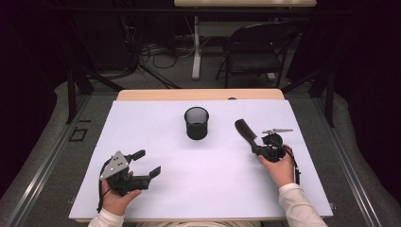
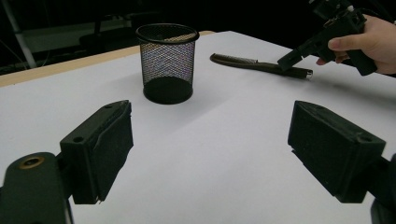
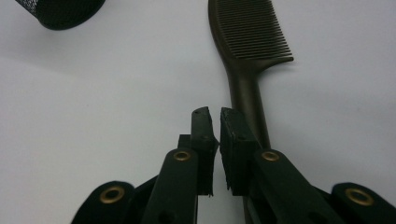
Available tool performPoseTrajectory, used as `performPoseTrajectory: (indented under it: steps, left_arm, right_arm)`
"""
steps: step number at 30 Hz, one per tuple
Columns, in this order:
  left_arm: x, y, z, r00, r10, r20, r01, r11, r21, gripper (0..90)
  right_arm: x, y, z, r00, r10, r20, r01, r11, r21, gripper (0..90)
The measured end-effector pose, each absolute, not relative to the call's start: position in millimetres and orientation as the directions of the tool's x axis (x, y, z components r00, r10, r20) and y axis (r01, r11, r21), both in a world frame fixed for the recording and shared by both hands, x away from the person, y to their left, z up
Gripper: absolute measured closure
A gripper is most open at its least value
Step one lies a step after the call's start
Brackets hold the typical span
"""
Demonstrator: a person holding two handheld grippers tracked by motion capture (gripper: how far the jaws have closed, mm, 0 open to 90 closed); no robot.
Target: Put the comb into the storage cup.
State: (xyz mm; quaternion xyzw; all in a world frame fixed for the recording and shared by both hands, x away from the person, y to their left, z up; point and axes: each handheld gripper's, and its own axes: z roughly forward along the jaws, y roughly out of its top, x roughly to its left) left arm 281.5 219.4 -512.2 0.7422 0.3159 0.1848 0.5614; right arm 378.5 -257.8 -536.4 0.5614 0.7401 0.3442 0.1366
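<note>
1. Lying flat on the white table cover (image 1: 156, 189), the dark comb (image 1: 246, 130) sits right of the mesh pen cup (image 1: 196, 122), apart from it.
2. Comb's long axis runs diagonally: toothed head toward the far side, handle back toward the right gripper (image 1: 257, 147).
3. Right gripper: jaws nearly together, a thin gap between them, poised just over the handle; pads not pressing on it.
4. Left gripper (image 1: 147, 163): jaws wide, nothing between, well apart from the comb.
</note>
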Motion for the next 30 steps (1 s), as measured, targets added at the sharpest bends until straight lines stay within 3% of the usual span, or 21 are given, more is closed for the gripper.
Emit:
performPoseTrajectory:
  steps: [7,20,25,30]
  left_arm:
    - [281.7,219.2,-512.3,0.733,0.675,-0.078,0.263,-0.175,0.949,14.2]
    - [282.1,218.6,-512.9,0.732,0.676,-0.085,0.267,-0.171,0.948,14.2]
    - [282.4,218.6,-513.1,0.731,0.677,-0.087,0.272,-0.173,0.947,14.2]
    - [282.6,218.3,-513.3,0.732,0.676,-0.087,0.274,-0.175,0.946,14.2]
  right_arm:
    - [377.3,-260.6,-533.4,-0.331,0.924,0.191,0.723,0.118,0.681,78.4]
    - [379.6,-260.5,-530.9,-0.36,0.925,0.122,0.67,0.165,0.724,47.3]
    - [381.4,-259.9,-534.0,-0.373,0.921,0.114,0.645,0.169,0.745,41.7]
    - [385.5,-257.2,-530.5,-0.373,0.924,0.083,0.678,0.21,0.704,36.7]
